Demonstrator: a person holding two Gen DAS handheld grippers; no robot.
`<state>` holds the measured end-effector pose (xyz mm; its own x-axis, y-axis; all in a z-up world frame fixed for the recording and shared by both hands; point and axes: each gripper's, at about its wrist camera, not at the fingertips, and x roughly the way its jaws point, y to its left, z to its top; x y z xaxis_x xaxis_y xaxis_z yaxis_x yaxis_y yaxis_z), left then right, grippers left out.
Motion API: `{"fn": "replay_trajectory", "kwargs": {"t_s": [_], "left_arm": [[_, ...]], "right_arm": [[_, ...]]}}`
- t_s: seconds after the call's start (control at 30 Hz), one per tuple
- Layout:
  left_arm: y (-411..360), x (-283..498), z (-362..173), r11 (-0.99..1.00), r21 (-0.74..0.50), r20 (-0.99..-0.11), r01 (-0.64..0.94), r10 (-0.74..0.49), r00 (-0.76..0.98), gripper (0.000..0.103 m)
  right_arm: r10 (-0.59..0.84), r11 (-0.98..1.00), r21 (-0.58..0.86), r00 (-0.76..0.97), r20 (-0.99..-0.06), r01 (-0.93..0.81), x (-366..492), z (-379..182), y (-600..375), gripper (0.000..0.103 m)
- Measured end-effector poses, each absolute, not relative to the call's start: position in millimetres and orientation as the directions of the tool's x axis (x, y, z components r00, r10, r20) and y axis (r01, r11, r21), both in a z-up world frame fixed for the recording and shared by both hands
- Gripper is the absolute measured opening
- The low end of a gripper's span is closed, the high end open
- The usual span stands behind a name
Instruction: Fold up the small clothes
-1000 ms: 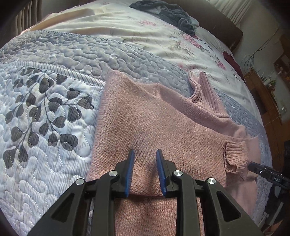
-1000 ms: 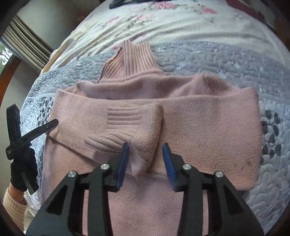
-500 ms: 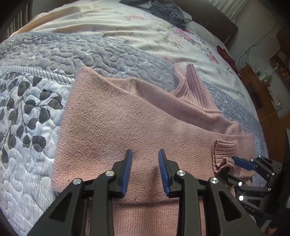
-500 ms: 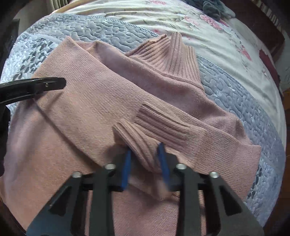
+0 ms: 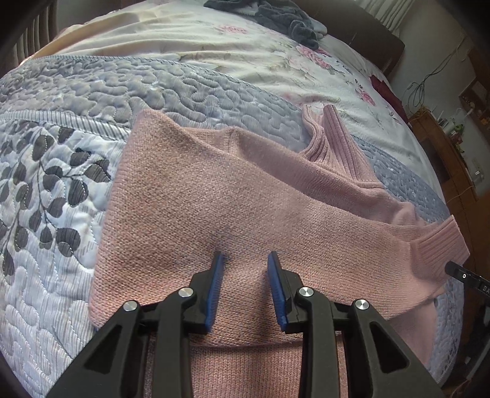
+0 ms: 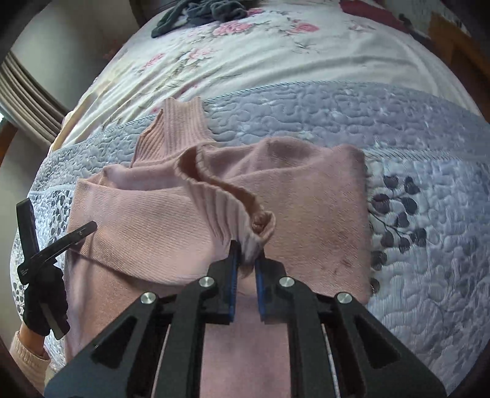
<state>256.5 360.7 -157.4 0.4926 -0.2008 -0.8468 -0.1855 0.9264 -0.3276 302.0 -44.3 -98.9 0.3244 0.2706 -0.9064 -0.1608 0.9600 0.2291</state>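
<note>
A pink sweater (image 5: 232, 196) lies on the quilt (image 5: 46, 189) of a bed, partly folded, its ribbed collar (image 6: 174, 131) pointing away from both cameras.

The left wrist view shows the left gripper (image 5: 246, 260) with its jaws apart and empty, hovering just above the flat folded sleeve that crosses the sweater ahead of them. To the right of these jaws the ribbed cuff (image 5: 441, 245) sits at the sweater's edge, with only a black tip of the other tool showing beside it, so this view does not tell what that tool is doing.

The right wrist view settles it: the right gripper (image 6: 247, 248) has its jaws nearly together, pinching the ribbed cuff (image 6: 232, 211), which rises off the sweater in a raised ridge ahead of the jaws. Far left of these jaws the left tool appears from outside, held by a hand in a black glove (image 6: 43, 303).

A dark garment (image 6: 202, 12) lies far ahead on the flowered sheet (image 6: 275, 52)
</note>
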Motion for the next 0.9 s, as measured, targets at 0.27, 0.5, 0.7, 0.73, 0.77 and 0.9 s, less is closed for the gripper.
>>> {"fn": "replay_trajectory", "kwargs": {"t_s": [0.27, 0.5, 0.7, 0.73, 0.77, 0.9], "left_arm": [[349, 254, -138, 0.951, -0.263, -0.849, -0.163, -0.148, 0.507, 0.030], [309, 267, -119, 0.965, -0.258, -0.836, -0.039, -0.203, 0.510, 0.043], [315, 268, -155, 0.972, -0.225, -0.870, -0.067, -0.170, 0.462, 0.042], [315, 267, -157, 0.973, -0.223, -0.866, -0.055, -0.172, 0.470, 0.042], [315, 266, -157, 0.975, -0.219, -0.864, -0.046, -0.172, 0.474, 0.042], [312, 266, -158, 0.978, -0.207, -0.865, -0.025, -0.171, 0.473, 0.043]], "right_arm": [[0.203, 0.977, 0.169, 0.319, -0.926, -0.130, 280, -104, -76, 0.016], [0.261, 0.954, 0.192, 0.327, -0.908, -0.229, 302, -97, -42, 0.020], [0.238, 0.966, 0.201, 0.253, -0.938, -0.165, 313, -143, -53, 0.019], [0.253, 0.963, 0.216, 0.253, -0.934, -0.163, 311, -145, -56, 0.019], [0.260, 0.961, 0.222, 0.256, -0.931, -0.167, 310, -147, -56, 0.019], [0.255, 0.958, 0.210, 0.248, -0.935, -0.192, 311, -147, -54, 0.019]]}}
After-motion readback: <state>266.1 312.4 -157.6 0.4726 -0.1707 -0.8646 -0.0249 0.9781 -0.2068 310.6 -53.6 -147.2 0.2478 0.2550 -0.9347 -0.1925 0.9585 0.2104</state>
